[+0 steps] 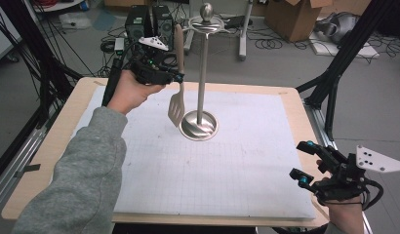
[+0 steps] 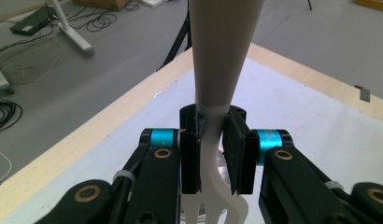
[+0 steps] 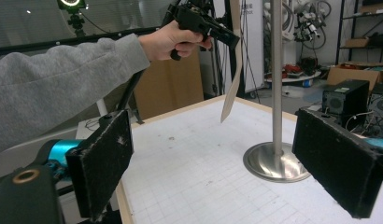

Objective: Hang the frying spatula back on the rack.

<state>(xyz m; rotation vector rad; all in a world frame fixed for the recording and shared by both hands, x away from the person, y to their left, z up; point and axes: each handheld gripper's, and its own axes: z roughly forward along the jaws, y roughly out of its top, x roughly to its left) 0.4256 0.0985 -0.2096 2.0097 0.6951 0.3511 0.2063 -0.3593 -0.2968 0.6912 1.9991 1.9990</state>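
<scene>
a person's left hand-held gripper (image 1: 174, 74), at about eleven o'clock on the worktop (image 1: 51, 141), is clamped on the narrow neck of a slotted spatula (image 1: 177, 109). the spatula hangs upright in the air, blade down, just beside the pole of a metal utensil stand (image 1: 199, 124) and well above the white mat (image 1: 212, 170). it looks like light, stiff plastic with a smooth handle that could slip or swing, so the thin neck between handle and blade seems the surest hold. the right hand-held gripper (image 1: 301, 163) rests at four o'clock, jaws wide apart and empty.
</scene>
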